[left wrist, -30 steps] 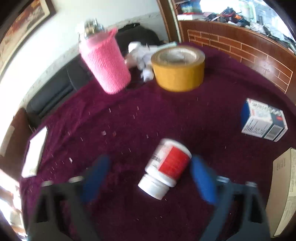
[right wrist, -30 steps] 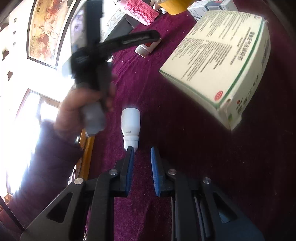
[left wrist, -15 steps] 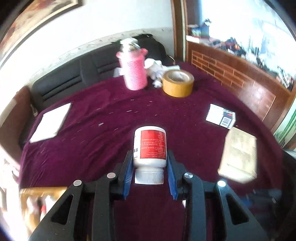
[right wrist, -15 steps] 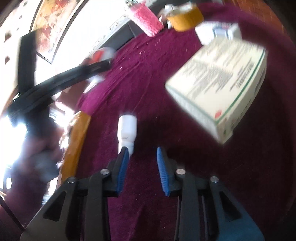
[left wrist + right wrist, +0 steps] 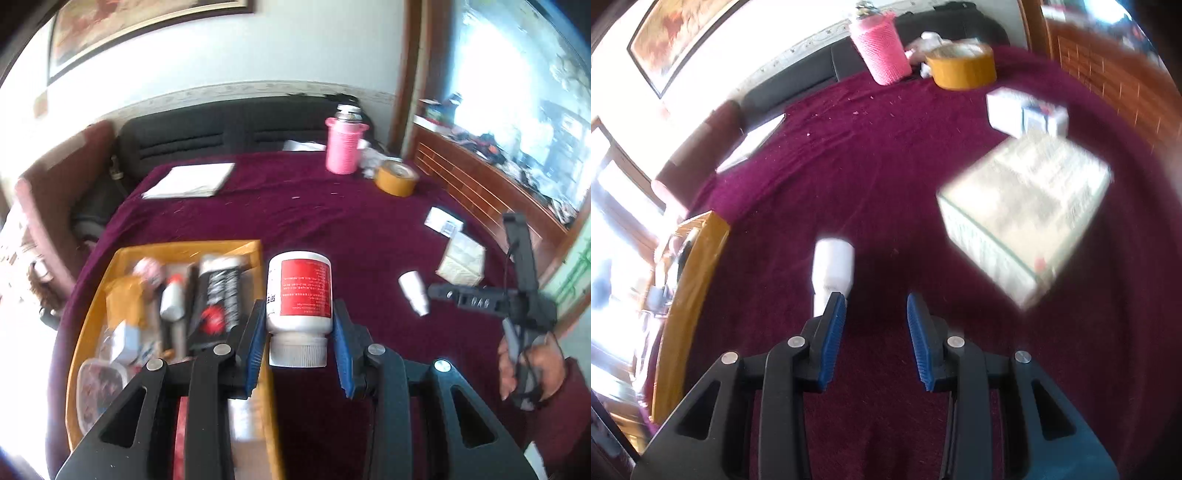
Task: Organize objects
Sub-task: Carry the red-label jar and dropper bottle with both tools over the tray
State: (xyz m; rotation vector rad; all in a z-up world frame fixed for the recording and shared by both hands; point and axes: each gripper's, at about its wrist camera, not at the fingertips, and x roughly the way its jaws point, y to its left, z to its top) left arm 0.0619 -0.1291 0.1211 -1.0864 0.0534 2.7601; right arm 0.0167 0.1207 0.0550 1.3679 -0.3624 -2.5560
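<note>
Both wrist views overlook the same maroon table (image 5: pixel 332 221).

The left claw (image 5: pixel 299 334) is clamped on a load; the right claw (image 5: pixel 876 325) gapes, unloaded.

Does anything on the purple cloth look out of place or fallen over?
Yes. The small white bottle lies on its side on the purple cloth, outside the yellow tray. Pale crumbs are scattered on the cloth's far part.
</note>
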